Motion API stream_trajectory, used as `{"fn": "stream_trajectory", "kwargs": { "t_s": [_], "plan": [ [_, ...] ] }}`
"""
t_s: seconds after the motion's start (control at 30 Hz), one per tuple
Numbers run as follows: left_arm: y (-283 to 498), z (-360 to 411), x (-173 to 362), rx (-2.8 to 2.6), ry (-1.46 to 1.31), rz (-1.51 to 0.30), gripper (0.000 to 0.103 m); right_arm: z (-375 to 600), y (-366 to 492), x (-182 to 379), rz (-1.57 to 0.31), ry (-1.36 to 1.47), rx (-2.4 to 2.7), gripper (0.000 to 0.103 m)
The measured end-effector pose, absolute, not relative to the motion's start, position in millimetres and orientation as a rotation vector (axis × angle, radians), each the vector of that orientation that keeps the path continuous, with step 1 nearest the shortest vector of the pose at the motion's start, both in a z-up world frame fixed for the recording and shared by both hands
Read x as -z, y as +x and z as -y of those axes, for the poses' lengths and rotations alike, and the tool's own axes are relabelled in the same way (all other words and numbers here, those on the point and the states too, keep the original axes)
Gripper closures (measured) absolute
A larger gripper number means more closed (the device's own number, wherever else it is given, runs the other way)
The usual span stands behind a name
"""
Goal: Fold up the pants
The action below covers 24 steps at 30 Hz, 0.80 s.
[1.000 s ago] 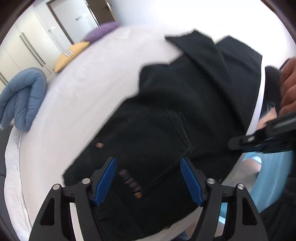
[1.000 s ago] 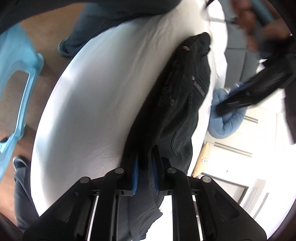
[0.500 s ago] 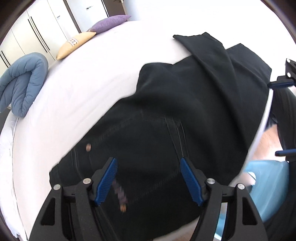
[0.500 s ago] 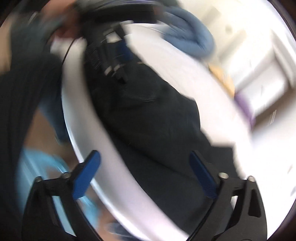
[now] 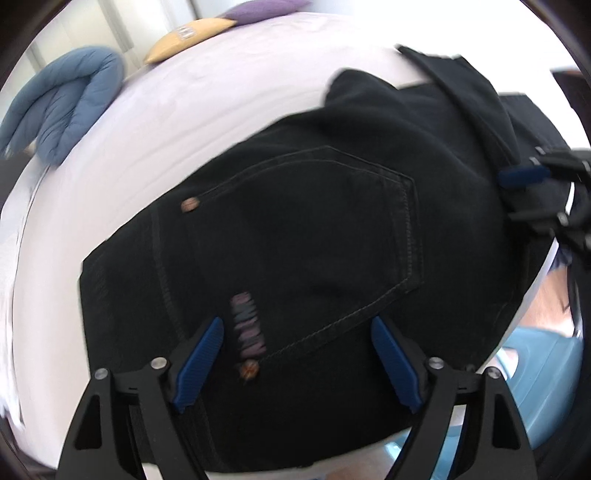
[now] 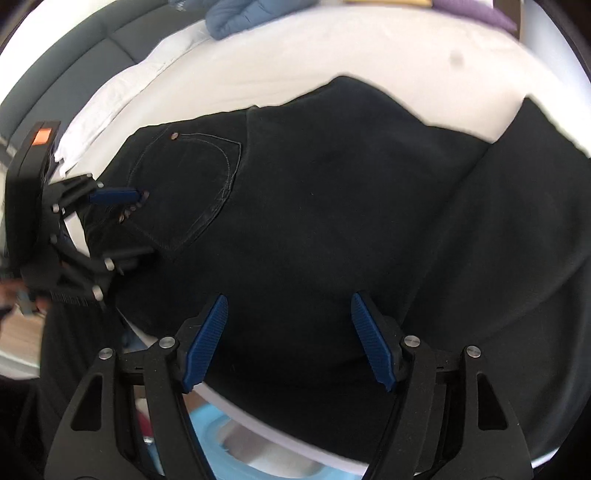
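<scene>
**Fold pants: both grippers released, next grasp pending**

You are between grasps. The black jeans [image 5: 306,229] lie flat on the white bed [image 5: 155,122], waistband end toward you and legs [image 6: 498,221] running away to your right. One leg already lies doubled over the other, judging by the single back pocket [image 5: 321,221] facing up.

Your left gripper [image 5: 297,354] hovers over the waistband with jaws spread, holding nothing. Your right gripper [image 6: 290,336] hovers over the thigh area, jaws likewise spread and empty.

The next move likely calls for pinching both fabric layers at one end and carrying it over to the other. Take both layers, or the fold will skew.

Count:
- Jeans: one pair
- Grippers: two
- Blue quilt [image 5: 59,110]: one
- Cushions: two, one yellow [image 5: 188,37], one purple [image 5: 266,7]
</scene>
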State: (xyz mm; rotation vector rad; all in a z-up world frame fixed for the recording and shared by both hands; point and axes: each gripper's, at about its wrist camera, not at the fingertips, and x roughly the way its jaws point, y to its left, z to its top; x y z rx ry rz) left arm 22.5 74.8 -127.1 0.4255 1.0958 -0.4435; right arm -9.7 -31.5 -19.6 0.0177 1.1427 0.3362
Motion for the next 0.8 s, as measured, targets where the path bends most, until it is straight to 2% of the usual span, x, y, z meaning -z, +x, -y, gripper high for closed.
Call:
{"fn": "stream_trajectory", "kwargs": {
  "t_s": [0.23,0.47,0.5,0.6,0.8],
  "plan": [
    [49,-33,83,0.563,0.135,-1.014,0.021,115,-13,-39,-0.966,0.297,-0.220,0.034],
    [64,5,142,0.545,0.063,-1.172,0.019,220,64,-74,-0.955,0.356,0.026,0.034],
    [61,8,143,0.552,0.066,-1.160,0.014,234,77,-76,-0.955,0.354,0.056,0.034],
    [56,17,145,0.554,0.098,-1.149,0.009,264,130,-74,-0.993,0.358,0.118,0.034],
    [59,12,148,0.566,0.062,-1.123,0.007,274,219,-46,-1.065,0.231,0.224,0.034]
  ]
}}
